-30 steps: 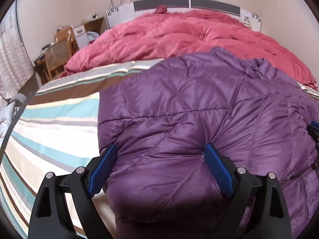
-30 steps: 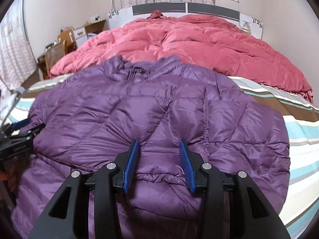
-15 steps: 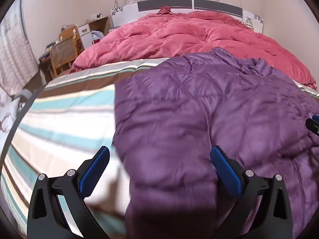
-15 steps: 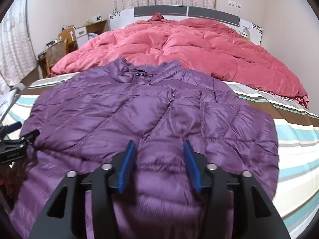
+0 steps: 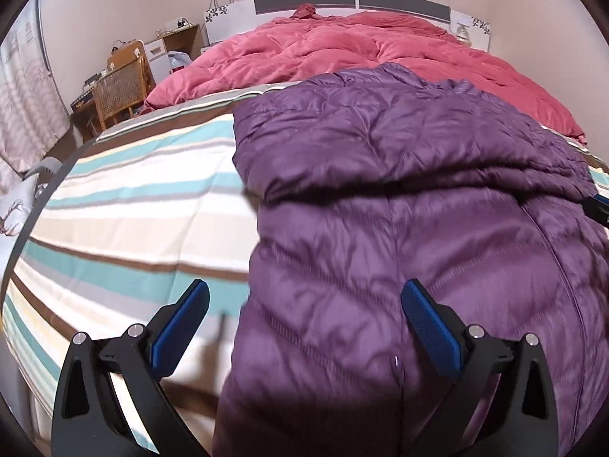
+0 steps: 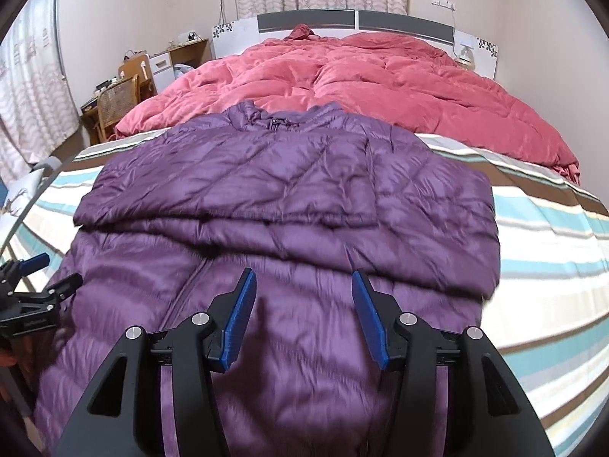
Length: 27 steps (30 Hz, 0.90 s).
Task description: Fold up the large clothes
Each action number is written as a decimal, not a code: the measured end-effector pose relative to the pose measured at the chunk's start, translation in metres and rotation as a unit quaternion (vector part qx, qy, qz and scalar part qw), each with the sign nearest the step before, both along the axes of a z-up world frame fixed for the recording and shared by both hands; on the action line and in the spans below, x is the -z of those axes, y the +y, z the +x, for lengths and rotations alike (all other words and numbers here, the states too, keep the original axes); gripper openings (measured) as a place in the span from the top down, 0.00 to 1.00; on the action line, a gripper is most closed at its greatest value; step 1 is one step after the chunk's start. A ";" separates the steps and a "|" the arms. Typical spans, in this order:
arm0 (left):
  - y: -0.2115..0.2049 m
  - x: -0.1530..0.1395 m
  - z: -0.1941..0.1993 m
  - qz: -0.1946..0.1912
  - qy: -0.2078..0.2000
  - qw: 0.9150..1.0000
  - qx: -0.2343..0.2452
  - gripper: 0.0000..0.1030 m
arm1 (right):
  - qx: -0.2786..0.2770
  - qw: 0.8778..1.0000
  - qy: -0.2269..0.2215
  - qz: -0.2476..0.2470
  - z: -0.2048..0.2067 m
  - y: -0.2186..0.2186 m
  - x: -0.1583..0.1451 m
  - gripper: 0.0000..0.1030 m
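Left wrist view: left tongs point(image 5: 304, 323) gape wide over the purple jacket point(image 5: 399, 175); right tongs point(image 6: 300, 316) apart, empty.

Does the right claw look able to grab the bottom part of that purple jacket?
Probably yes. The right claw is open and hovers right over the purple jacket, whose lower half lies below it with nothing between.

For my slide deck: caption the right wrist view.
Open right gripper above a purple puffer jacket with its sleeves folded across, on a striped bedsheet before a red comforter.
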<state>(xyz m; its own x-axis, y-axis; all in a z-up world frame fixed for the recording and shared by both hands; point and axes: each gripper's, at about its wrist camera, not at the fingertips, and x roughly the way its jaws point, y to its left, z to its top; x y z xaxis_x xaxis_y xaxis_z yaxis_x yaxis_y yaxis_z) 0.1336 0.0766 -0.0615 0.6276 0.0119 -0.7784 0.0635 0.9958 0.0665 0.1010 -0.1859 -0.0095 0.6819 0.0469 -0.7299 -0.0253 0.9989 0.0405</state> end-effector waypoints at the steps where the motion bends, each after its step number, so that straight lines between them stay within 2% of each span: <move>1: 0.002 0.001 -0.006 -0.007 0.002 1.000 0.006 0.02 | 0.000 1.000 0.002 0.002 -0.004 -0.002 0.000 0.49; 7: 0.020 0.001 -0.037 -0.020 0.007 1.000 -0.006 0.02 | 0.000 1.000 0.011 0.012 -0.043 -0.019 0.001 0.49; 13: 0.041 -0.004 -0.068 -0.004 -0.008 1.000 -0.009 0.02 | 0.017 1.000 0.020 0.010 -0.092 -0.057 -0.002 0.49; 16: 0.053 -0.004 -0.084 -0.021 -0.007 1.000 -0.006 0.03 | 0.029 0.999 0.024 0.011 -0.113 -0.077 -0.003 0.49; 17: 0.057 -0.004 -0.087 -0.024 -0.006 1.000 -0.005 0.05 | 0.032 0.999 0.023 0.012 -0.122 -0.083 -0.003 0.49; 19: 0.063 -0.004 -0.097 -0.019 -0.013 1.000 0.000 0.16 | 0.038 0.999 0.020 0.005 -0.140 -0.094 -0.003 0.49; 21: 0.069 -0.006 -0.104 -0.002 -0.025 1.000 -0.003 0.17 | 0.046 0.999 0.022 -0.003 -0.155 -0.104 -0.002 0.49; 23: 0.083 -0.010 -0.111 -0.026 -0.024 0.999 -0.005 0.18 | 0.056 0.998 0.034 0.007 -0.167 -0.114 0.000 0.49; 24: 0.090 -0.011 -0.115 -0.055 -0.020 0.998 -0.002 0.18 | 0.059 0.997 0.040 0.025 -0.174 -0.120 0.002 0.49; 27: 0.097 -0.009 -0.126 -0.100 -0.003 0.995 0.013 0.20 | 0.052 0.994 0.063 0.077 -0.189 -0.127 0.009 0.49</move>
